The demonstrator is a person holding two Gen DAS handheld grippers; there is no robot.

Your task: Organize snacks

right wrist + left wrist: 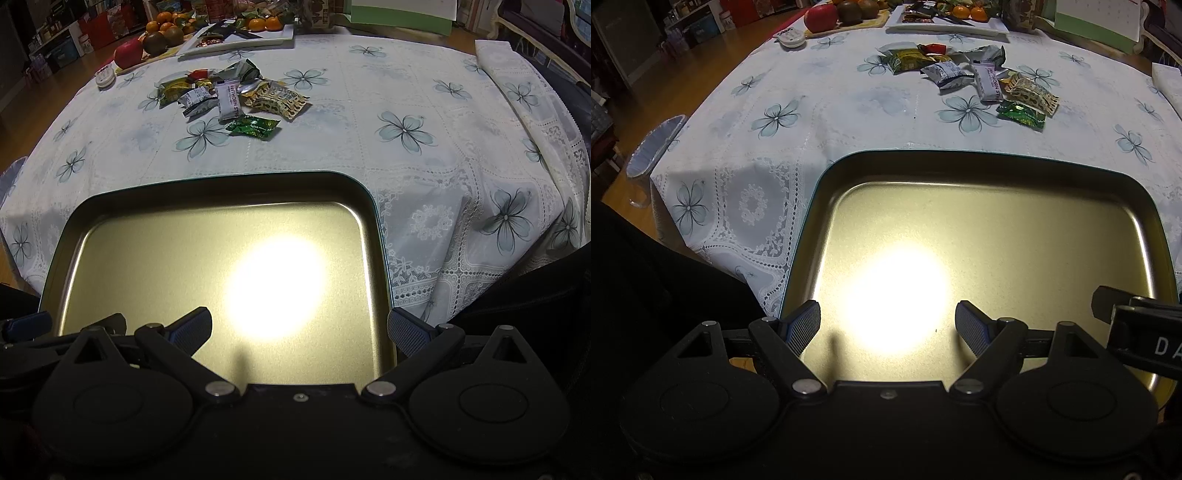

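A shallow gold metal tin [1027, 221] [147, 236] lies empty at the near edge of the table, with a bright glare on its floor. Beyond it, a loose pile of wrapped snacks [964, 75] [229, 96] sits on the flowered tablecloth, a green packet [1021, 114] [253, 127] nearest the tin. My left gripper [888, 328] hangs open over the tin's near part, nothing between its fingers. My right gripper [299, 328] is also open over the tin, its right finger past the tin's right rim. The right gripper's edge [1137, 325] shows in the left wrist view.
At the table's far side stand a board with an apple and dark fruit [831, 16] [147, 46], a white tray with oranges [945, 18] [243, 33], and a small white round case [790, 37] [105, 77]. A foil-lined container [653, 147] sits off the left edge.
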